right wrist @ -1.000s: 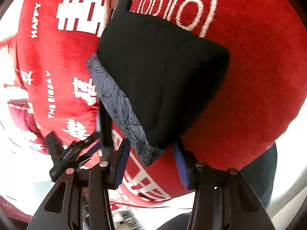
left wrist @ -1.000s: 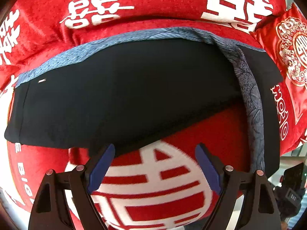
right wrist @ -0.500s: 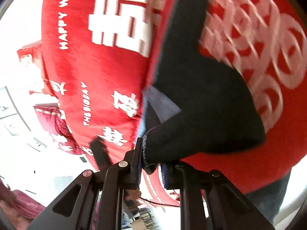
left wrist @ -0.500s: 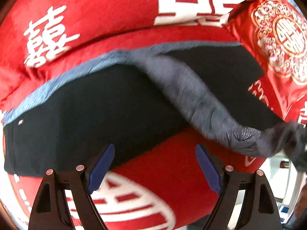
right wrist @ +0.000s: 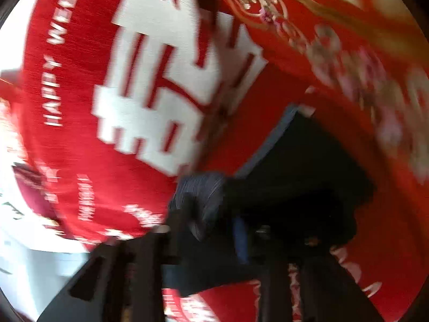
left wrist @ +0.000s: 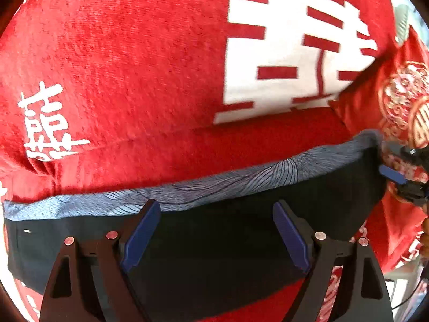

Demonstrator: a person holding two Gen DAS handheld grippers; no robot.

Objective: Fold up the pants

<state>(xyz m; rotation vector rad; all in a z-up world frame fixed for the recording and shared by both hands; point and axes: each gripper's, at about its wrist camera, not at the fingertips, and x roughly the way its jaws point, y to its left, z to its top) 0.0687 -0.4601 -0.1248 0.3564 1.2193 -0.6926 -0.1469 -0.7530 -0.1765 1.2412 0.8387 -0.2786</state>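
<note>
The black pants (left wrist: 219, 244) with a grey patterned band (left wrist: 241, 182) along their far edge lie folded across the red blanket (left wrist: 134, 67). My left gripper (left wrist: 215, 237) hovers open and empty over the black cloth. My right gripper (right wrist: 214, 230) is shut on the grey-banded corner of the pants (right wrist: 203, 196); the view is blurred. It also shows at the right edge of the left wrist view (left wrist: 402, 177), holding the pants' right corner.
The red blanket carries large white characters (left wrist: 289, 53). A red embroidered cushion (left wrist: 396, 102) lies at the right, close to the pants' right end. It fills the upper right of the right wrist view (right wrist: 335, 40).
My right gripper shut on the pants' corner and carried it over, laying the cloth into a flatter fold. My left gripper moved forward over the pants, still open.
</note>
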